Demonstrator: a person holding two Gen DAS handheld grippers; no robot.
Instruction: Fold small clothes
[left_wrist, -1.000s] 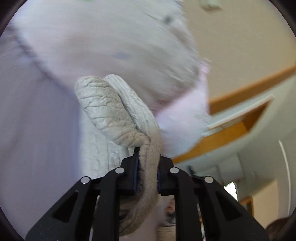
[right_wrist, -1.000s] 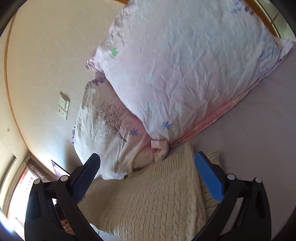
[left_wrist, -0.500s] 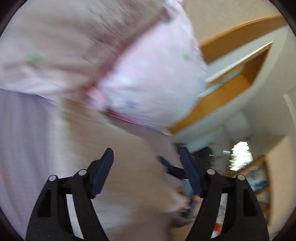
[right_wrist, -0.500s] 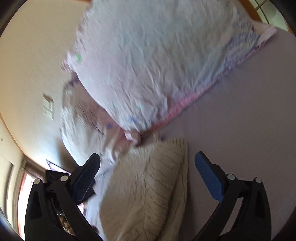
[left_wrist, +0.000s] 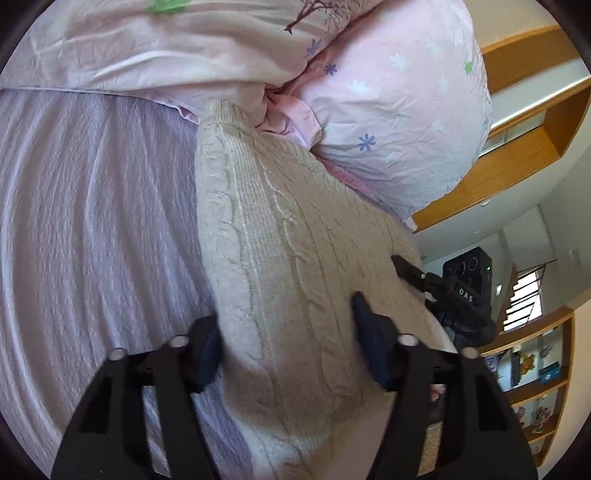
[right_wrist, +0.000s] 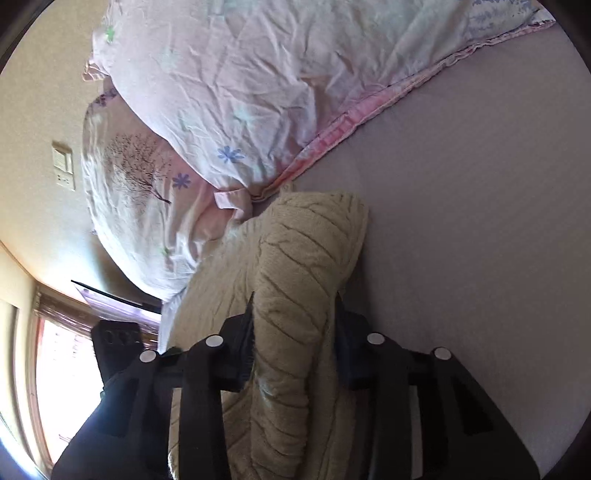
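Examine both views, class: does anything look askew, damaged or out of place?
Little stands out. The cream knit sweater lies on the lavender bedsheet, its far corner pushed against the floral pillows. A rolled fold bulges between the right gripper's fingers. No damage visible.

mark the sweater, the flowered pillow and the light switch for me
sweater (left_wrist: 288, 258), left wrist view, middle of the cable-knit top face.
flowered pillow (left_wrist: 399, 122), left wrist view, bulging pink front.
light switch (right_wrist: 63, 164), right wrist view, centre of the wall plate.
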